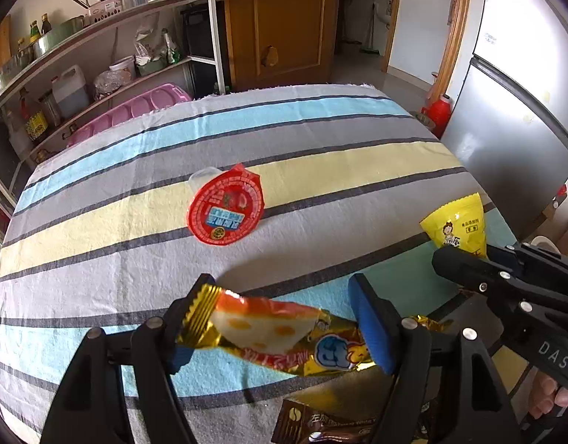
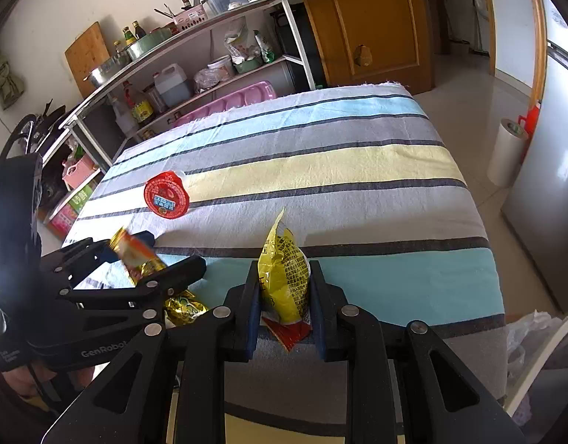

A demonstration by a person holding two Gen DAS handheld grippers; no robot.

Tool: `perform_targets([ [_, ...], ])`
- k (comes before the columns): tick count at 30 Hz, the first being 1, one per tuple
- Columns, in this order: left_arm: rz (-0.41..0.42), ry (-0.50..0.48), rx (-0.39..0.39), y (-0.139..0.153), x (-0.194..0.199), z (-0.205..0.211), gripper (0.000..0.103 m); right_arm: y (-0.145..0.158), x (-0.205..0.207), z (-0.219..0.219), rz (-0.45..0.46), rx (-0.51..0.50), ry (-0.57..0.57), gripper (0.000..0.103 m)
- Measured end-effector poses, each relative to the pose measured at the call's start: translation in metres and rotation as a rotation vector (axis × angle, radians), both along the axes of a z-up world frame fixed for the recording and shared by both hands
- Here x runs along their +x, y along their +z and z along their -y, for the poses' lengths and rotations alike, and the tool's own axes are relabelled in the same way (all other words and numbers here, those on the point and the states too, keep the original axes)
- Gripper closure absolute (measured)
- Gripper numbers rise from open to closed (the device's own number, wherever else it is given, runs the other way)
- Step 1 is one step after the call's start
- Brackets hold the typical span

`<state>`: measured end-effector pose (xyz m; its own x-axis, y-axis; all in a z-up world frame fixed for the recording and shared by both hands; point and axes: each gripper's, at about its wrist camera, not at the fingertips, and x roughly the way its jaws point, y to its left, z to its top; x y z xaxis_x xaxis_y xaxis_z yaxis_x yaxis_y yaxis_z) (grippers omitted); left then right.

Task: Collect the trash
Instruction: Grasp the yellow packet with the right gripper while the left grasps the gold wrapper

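- Left claw (image 1: 284, 318): lower centre of the left wrist view, closed partway on a gold snack wrapper (image 1: 276, 333) that spans its blue pads crosswise.
- Right claw (image 2: 284, 296): lower centre of the right wrist view, clamped on an upright yellow snack packet (image 2: 284, 277).
- Red-lidded jelly cup (image 1: 225, 207): mid-frame on the striped bench (image 1: 321, 140), lying on its side.
- Brown coffee sachet (image 1: 321, 425): bottom edge, below the left claw.

A brown packet (image 1: 323, 427) runs off the bottom edge of the left view, its lower part lost. At lower right the right gripper (image 1: 441, 259) covers the yellow bag's (image 1: 456, 222) bottom. In the right view the gold wrapper (image 2: 136, 255) is blurred at its upper end.
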<state>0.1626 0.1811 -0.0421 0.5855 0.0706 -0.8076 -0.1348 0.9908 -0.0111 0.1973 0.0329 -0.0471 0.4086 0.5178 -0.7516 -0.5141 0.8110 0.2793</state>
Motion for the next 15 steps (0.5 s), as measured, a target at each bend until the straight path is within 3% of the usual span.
perform_targets([
  [4,0.008,-0.005,0.004,0.002,-0.003,0.001,0.049,0.000,-0.001,0.001,0.002,0.001,-0.003,0.079],
  [9,0.020,-0.005,-0.001,0.004,-0.006,0.002,0.084,0.000,-0.001,0.001,0.004,0.005,-0.006,0.079],
  [12,0.024,0.006,-0.033,0.004,-0.008,-0.004,0.093,0.000,-0.001,0.003,0.005,0.010,-0.009,0.079],
  [15,0.029,0.015,-0.068,0.005,-0.010,-0.009,0.095,0.001,-0.002,0.003,0.009,0.009,-0.009,0.079],
])
